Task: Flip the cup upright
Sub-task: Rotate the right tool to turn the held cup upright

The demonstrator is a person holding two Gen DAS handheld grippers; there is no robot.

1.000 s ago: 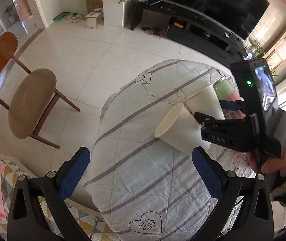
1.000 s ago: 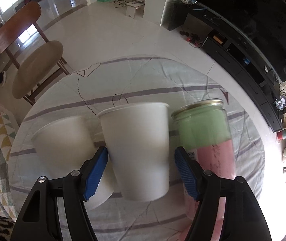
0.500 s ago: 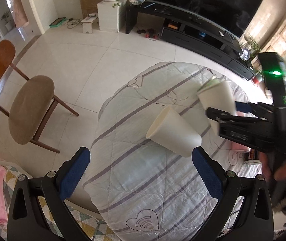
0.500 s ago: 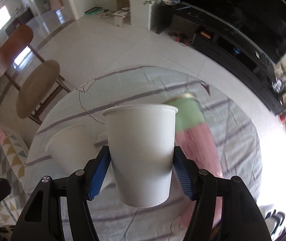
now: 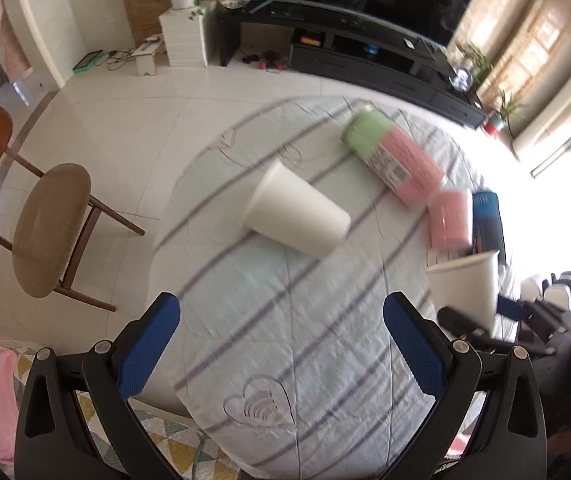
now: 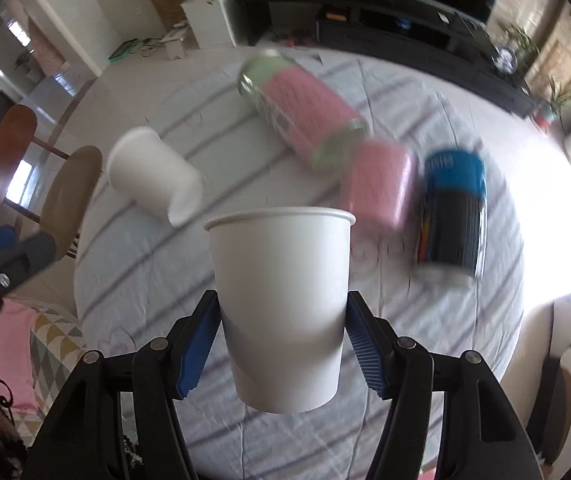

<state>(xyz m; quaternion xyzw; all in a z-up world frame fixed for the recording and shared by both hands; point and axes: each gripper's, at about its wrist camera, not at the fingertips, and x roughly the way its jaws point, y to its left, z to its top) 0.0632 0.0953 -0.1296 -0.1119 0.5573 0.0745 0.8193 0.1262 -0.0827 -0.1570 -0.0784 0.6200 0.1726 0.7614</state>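
Living-room setting: a round table under a quilted, grey-striped cloth [image 5: 245, 300] stands on pale floor tiles, with a wooden chair [image 5: 45, 224] to one side and a dark television unit [image 5: 365, 56] behind.

Right gripper [image 6: 281, 340]: its blue pads press both flanks of a white paper cup [image 6: 281, 304], which is carried above the cloth with the rim uppermost. The low grip on the wall leaves the mouth free and keeps the base clear for setting down, so this cup appears already turned upright and awaits placement. In the left wrist view the same held cup [image 5: 465, 288] shows at the right edge.

Left gripper [image 5: 281, 340]: jaws spread wide and holding nothing, hovering over the near part of the table, presumably kept out of the way or readied for the next object.

Second paper cup [image 5: 293, 212]: lying on its side on the cloth, well apart from both grippers; this one remains to be righted.

Bystander objects: a green-and-pink jar [image 5: 389, 160], a pink can [image 5: 449, 216] and a blue-and-black can [image 6: 451, 208] sit farther back. Motion blur prevents reading any label; a heart-shaped emblem [image 5: 259, 404] is stitched into the cloth, without legible words.
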